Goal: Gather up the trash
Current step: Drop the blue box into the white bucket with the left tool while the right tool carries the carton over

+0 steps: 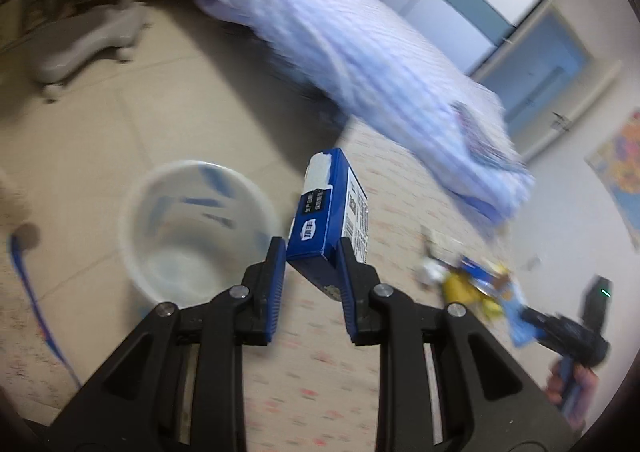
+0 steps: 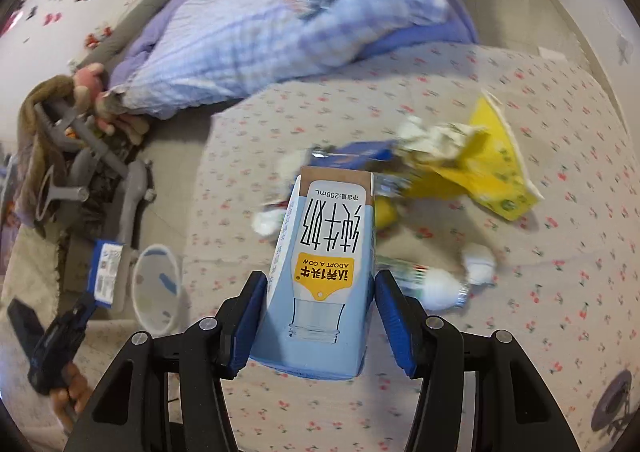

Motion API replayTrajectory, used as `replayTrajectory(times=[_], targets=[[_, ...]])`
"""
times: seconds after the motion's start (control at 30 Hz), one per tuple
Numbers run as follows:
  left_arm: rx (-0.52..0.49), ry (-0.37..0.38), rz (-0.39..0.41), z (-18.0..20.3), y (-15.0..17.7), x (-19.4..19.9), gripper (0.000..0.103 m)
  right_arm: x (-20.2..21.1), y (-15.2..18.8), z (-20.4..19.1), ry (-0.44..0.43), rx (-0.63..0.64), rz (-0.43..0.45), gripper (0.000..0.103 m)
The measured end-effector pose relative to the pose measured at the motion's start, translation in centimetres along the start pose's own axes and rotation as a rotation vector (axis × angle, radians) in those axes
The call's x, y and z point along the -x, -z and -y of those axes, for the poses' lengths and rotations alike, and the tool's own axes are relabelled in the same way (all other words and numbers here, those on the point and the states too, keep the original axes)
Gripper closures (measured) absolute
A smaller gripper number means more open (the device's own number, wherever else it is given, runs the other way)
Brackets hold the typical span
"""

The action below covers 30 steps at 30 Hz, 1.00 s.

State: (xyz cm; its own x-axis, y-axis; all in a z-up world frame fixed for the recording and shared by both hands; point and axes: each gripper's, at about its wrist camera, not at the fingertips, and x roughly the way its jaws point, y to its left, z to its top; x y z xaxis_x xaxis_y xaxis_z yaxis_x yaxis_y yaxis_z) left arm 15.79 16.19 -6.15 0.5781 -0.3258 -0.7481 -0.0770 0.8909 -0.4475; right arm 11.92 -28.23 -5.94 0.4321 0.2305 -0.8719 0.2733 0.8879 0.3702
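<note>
A dark blue carton (image 1: 328,207) is clamped between the jaws of the left hand-held gripper (image 1: 313,252) and is carried near the rim of the white bin (image 1: 192,228) on the floor beside the bed (image 1: 320,392), presumably so that it can be dropped in. A pale blue milk carton (image 2: 324,272) sits between the jaws of the right hand-held gripper (image 2: 320,296); the pads seem to press its sides, held above the sheet. More trash, a yellow wrapper (image 2: 492,167) and crumpled tissues (image 2: 476,264), is left lying on the bed.
</note>
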Motion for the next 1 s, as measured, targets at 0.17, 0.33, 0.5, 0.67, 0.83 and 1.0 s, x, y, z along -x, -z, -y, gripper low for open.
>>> replayTrajectory(times=[0.17, 0.33, 0.5, 0.67, 0.83, 1.0], targets=[[0.058, -0.134, -0.026, -4.2, -0.3, -2.5, 0.075, -1.6, 1.3, -5.3, -0.083, 0.111, 0.004, 0.046], [0.099, -0.194, -0.050, -5.6, -0.4, -5.6, 0.075, -6.1, 3.7, -12.0, -0.115, 0.252, -0.069, 0.046], [0.079, -0.271, -0.059, -6.1, -0.8, -7.3, 0.071, -8.9, 6.0, -16.3, -0.150, 0.314, -0.102, 0.046], [0.110, -0.371, -0.050, -8.2, -0.8, -7.0, 0.031, -11.1, 7.0, -18.0, -0.157, 0.332, -0.122, 0.046], [0.109, -0.325, -0.033, -7.3, -0.9, -4.6, 0.031, -11.3, 7.5, -18.8, -0.155, 0.358, -0.090, 0.046], [0.156, -0.218, -0.041, -7.0, -1.0, -2.6, 0.031, -12.6, 7.7, -22.0, -0.186, 0.370, -0.068, 0.046]])
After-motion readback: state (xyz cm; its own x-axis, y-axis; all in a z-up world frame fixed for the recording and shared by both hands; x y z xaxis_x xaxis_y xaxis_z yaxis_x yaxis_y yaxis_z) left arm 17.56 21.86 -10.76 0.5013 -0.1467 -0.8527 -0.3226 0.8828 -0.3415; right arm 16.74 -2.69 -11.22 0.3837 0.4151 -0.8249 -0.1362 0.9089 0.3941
